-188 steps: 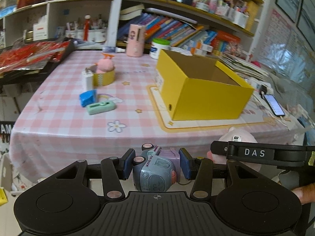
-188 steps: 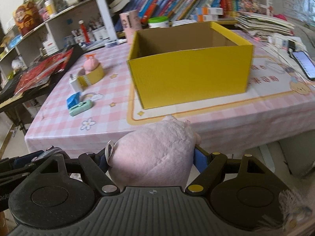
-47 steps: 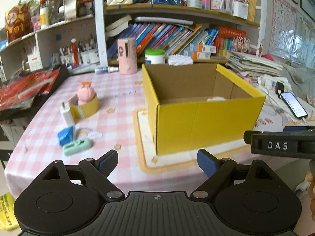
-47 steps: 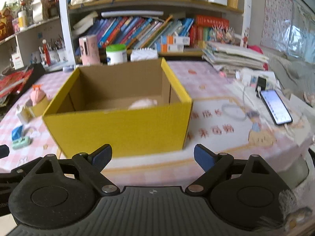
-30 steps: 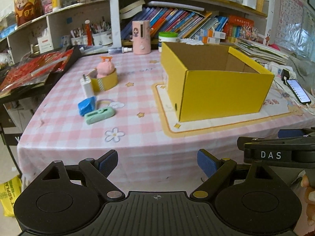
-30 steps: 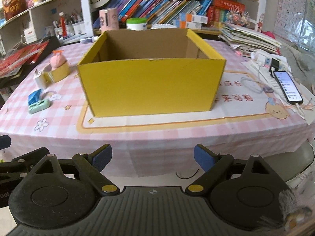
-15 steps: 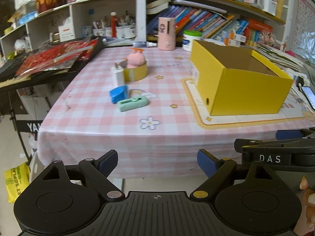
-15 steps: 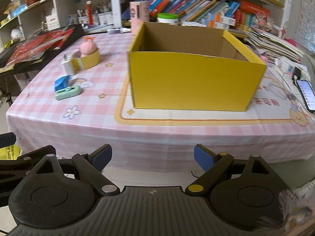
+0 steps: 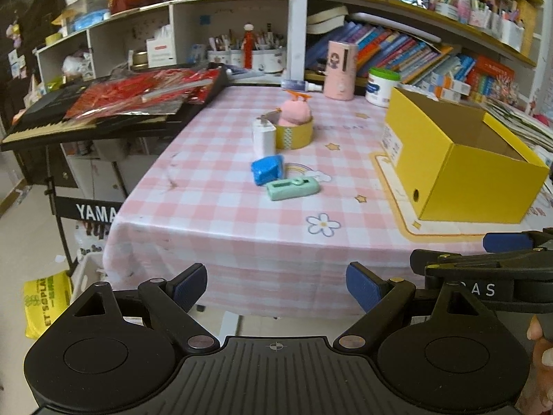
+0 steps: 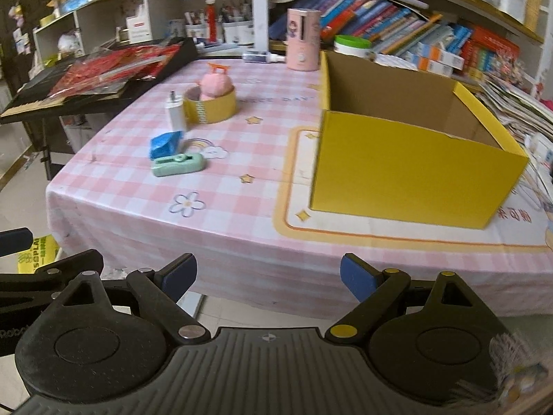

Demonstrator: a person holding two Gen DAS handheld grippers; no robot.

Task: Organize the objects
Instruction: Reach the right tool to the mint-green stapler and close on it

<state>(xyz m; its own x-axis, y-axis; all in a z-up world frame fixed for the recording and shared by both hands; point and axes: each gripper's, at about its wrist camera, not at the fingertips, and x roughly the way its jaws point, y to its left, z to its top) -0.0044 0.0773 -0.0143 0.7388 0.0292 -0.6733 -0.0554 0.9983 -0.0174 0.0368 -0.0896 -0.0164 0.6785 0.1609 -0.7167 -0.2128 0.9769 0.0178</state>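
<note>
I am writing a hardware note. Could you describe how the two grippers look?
Both are matte black plastic with a ribbed centre plate, two round discs and blue finger pads. The left gripper has silver pivot rivets; the right gripper has yellow ones on one side. No cables show.

Both grippers: ribbed black plastic bodies, round pivot discs, blue-padded fingers point(image 9: 359, 285); right gripper point(image 10: 268, 275) has yellow screws

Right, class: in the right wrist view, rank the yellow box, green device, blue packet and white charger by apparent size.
1. yellow box
2. green device
3. blue packet and white charger: too alike to rank.
</note>
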